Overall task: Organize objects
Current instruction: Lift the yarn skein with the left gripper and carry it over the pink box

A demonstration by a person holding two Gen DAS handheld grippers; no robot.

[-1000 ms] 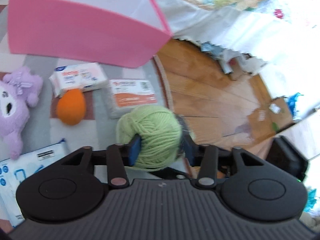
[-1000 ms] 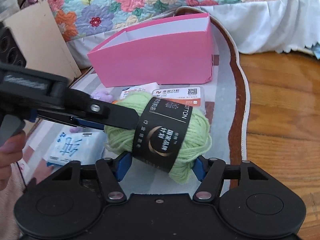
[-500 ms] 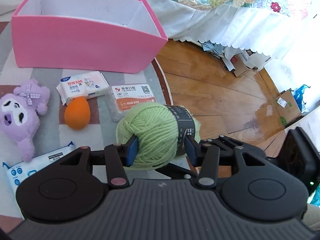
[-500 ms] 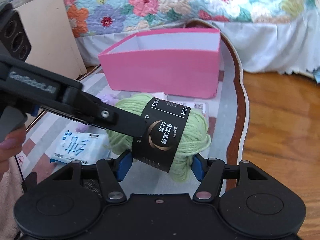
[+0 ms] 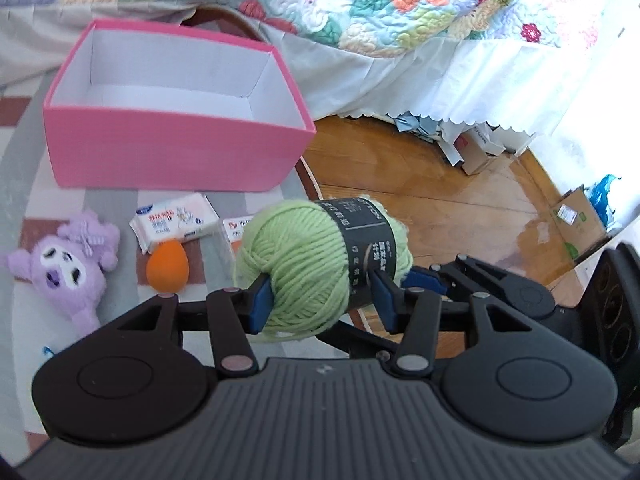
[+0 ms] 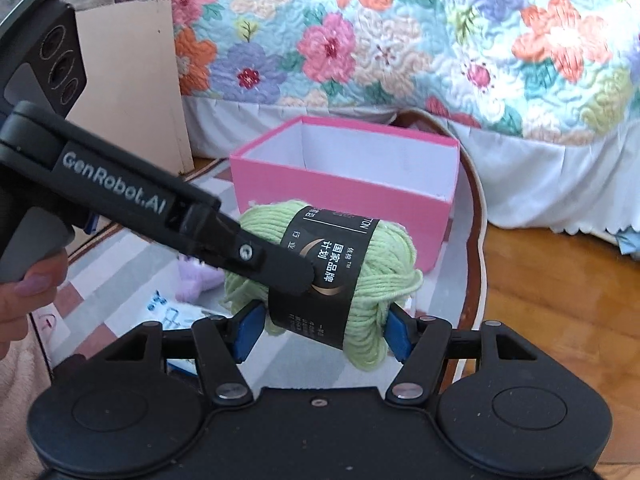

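Both the left gripper [image 5: 322,300] and right gripper [image 6: 322,334] clamp the fuzzy green yarn ball [image 5: 308,264], the left's jaws just easing wider, before the pink cardboard box [image 5: 168,152]. Only the left view shows the plush toy [image 5: 72,268].

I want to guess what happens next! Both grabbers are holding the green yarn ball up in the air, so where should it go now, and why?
Probably carry the green yarn ball forward over the pink box, then lower it in. Both the left gripper and right gripper pinch it, it hangs above the rug, and the box looks open and empty.
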